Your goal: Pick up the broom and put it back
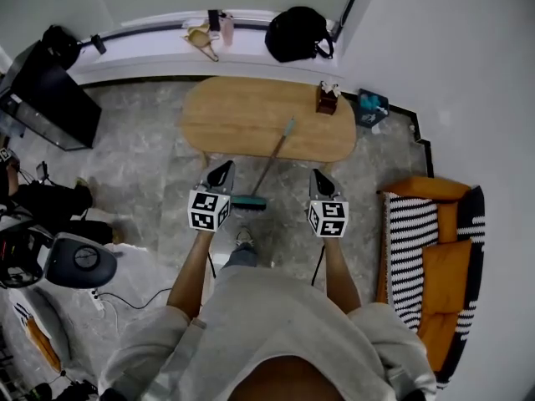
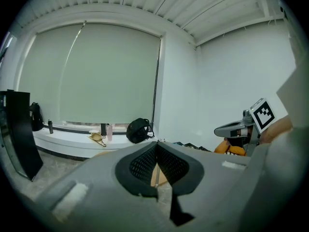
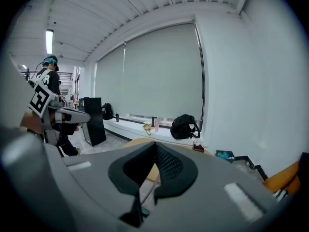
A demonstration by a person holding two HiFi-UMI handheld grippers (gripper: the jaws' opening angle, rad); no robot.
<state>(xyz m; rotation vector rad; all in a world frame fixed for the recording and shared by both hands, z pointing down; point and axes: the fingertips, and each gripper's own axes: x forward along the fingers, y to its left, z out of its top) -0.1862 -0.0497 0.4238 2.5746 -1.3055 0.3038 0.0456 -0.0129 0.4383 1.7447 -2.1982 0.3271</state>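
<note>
Stretching floor (image 1: pixel 142 157): grey marbled tiles run across the room below the head view.
Person (image 1: pixel 267 332): wears a pale grey top; both forearms reach toward 12 o'clock, with a gripper in each hand.
Table (image 1: pixel 242 115): an oval light-wood top at the person's 12 o'clock, beyond both grippers.
Sofa (image 1: pixel 447 266): orange cushions and a black-and-white striped cover, at the person's 3 o'clock along the white wall.
Ledge (image 1: pixel 142 44): a white window ledge past the table, with a black backpack (image 1: pixel 297 33) on it at 1 o'clock.
Broom (image 1: pixel 269 167): a thin grey handle with a teal head. The head is on the floor and the handle's top leans on the table's near edge at 12 o'clock. It stands between the two grippers and neither holds it.
Left gripper (image 1: pixel 222 172): a grey two-jaw tool at the broom's 9 o'clock. Its black meshed pads (image 2: pixel 142 166) meet at the tips with nothing between them.
Right gripper (image 1: pixel 322 182): the matching tool at the broom's 3 o'clock. Its pads (image 3: pixel 169 166) are closed together and empty.
</note>
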